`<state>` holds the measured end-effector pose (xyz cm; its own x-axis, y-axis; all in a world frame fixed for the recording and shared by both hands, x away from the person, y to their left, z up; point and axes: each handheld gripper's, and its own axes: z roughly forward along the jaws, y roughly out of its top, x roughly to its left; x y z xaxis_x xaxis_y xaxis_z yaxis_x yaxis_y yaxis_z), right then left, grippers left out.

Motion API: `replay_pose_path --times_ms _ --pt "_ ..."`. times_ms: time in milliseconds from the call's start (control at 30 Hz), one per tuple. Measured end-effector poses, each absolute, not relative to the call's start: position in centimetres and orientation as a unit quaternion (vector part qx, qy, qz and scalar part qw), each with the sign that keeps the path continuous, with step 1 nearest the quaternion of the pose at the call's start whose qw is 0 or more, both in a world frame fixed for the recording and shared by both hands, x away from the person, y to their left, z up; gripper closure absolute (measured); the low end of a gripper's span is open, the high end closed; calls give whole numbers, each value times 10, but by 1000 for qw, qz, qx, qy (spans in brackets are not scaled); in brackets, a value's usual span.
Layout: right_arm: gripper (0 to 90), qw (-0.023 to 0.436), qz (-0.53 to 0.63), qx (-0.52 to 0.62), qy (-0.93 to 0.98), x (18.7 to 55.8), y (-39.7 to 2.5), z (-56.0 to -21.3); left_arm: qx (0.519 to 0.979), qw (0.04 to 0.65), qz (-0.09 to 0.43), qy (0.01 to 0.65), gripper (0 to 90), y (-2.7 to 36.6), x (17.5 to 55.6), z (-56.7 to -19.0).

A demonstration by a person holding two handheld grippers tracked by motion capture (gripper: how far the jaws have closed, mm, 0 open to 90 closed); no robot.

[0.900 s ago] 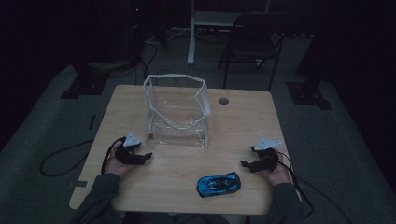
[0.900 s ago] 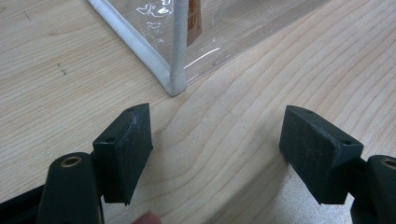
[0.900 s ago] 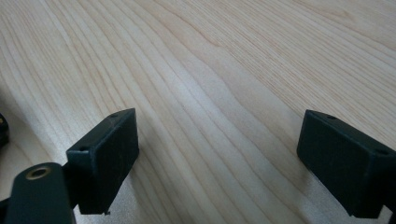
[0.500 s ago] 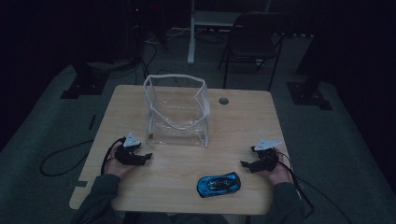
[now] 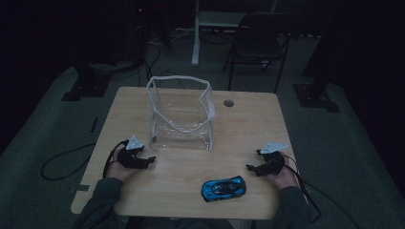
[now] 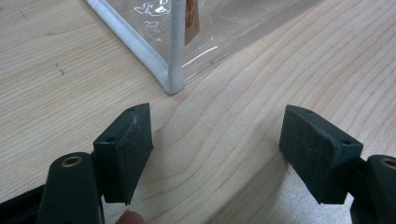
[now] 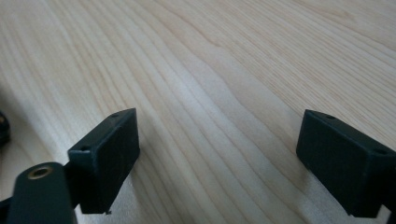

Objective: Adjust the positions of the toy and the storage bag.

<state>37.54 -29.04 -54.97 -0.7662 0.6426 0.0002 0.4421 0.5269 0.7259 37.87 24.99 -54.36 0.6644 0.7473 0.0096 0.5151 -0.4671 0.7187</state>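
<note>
Resting low, jaws apart: left gripper (image 5: 149,160) at frame left, aimed at bag (image 5: 181,114) corner | right gripper (image 5: 253,168) beside car (image 5: 223,188), lower centre; ready to load, likely

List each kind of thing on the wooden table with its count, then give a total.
Clear bag: 1
Blue toy car: 1
Hand-held tool: 2, left tool and right tool, both open and empty
Total: 4
</note>
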Motion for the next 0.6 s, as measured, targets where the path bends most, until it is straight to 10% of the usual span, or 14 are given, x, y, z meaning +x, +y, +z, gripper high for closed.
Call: replay_pose_path --times_ms 600 --pt "153 138 365 342 855 373 -286 -548 844 355 160 368 229 251 381 -544"
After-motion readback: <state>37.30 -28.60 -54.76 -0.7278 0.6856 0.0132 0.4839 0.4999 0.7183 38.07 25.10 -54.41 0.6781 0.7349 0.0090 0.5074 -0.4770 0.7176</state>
